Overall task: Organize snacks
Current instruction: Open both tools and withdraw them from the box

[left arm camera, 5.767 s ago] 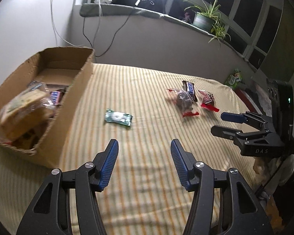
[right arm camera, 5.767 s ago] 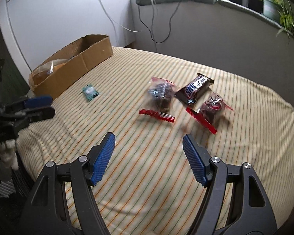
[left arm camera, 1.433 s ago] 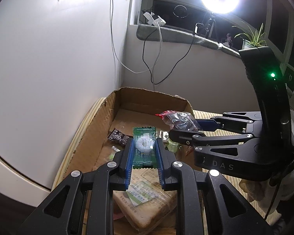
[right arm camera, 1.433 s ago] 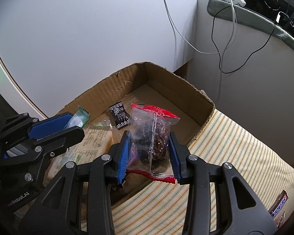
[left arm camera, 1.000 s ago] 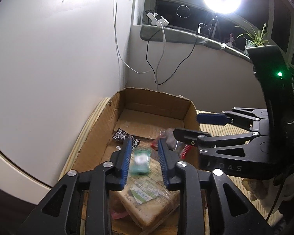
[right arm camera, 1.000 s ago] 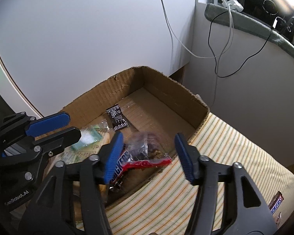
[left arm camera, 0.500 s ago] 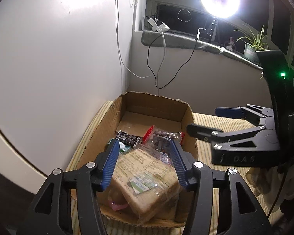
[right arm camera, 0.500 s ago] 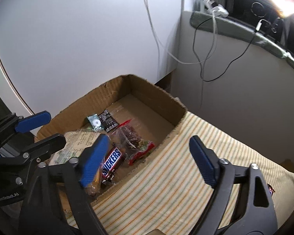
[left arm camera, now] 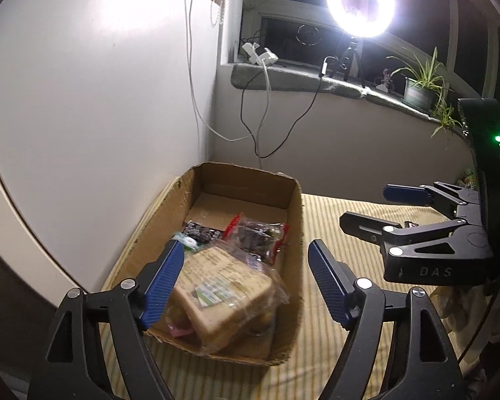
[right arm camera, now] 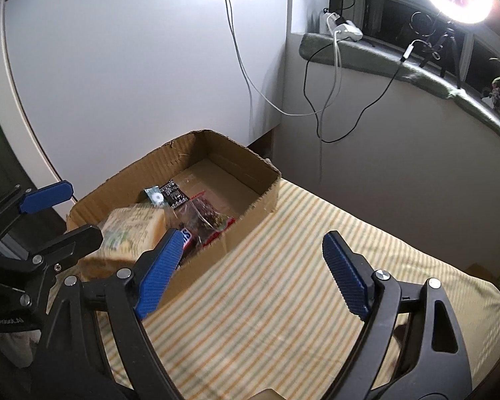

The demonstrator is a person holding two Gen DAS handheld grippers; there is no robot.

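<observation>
1. Where the left wrist camera looks past its own fingers, the left gripper (left arm camera: 246, 280) hangs above the near end of the cardboard box (left arm camera: 295, 220); its jaws stand wide apart, have just been opening, and nothing is between the blue pads.
2. Nearest in that box lies a large clear-wrapped bread-like pack (left arm camera: 226, 293), filling the near end and leaning toward the right wall.
3. Just beyond it, a clear snack bag with red edges (left arm camera: 260, 233) rests against the pack's far side, toward the right wall.
4. To its left lie a small green wrapped sweet (left arm camera: 186, 241) and a black printed packet (left arm camera: 200, 230), side by side.
5. From the right wrist view, a brown chocolate bar (right arm camera: 186, 236) shows in the box between the bread pack and the red-edged bag.
6. Bare cardboard makes up the far end of the box floor.
7. To the right of the box, the right gripper (right arm camera: 250, 266) hovers over the striped yellow cloth (right arm camera: 300, 293), jaws wide apart and empty, having just been opening.
8. Beyond the box rises a white wall with hanging cables (left arm camera: 196, 100).
9. Farthest off, a window ledge carries a glowing ring light (left arm camera: 360, 0) and a potted plant (left arm camera: 420, 90).
</observation>
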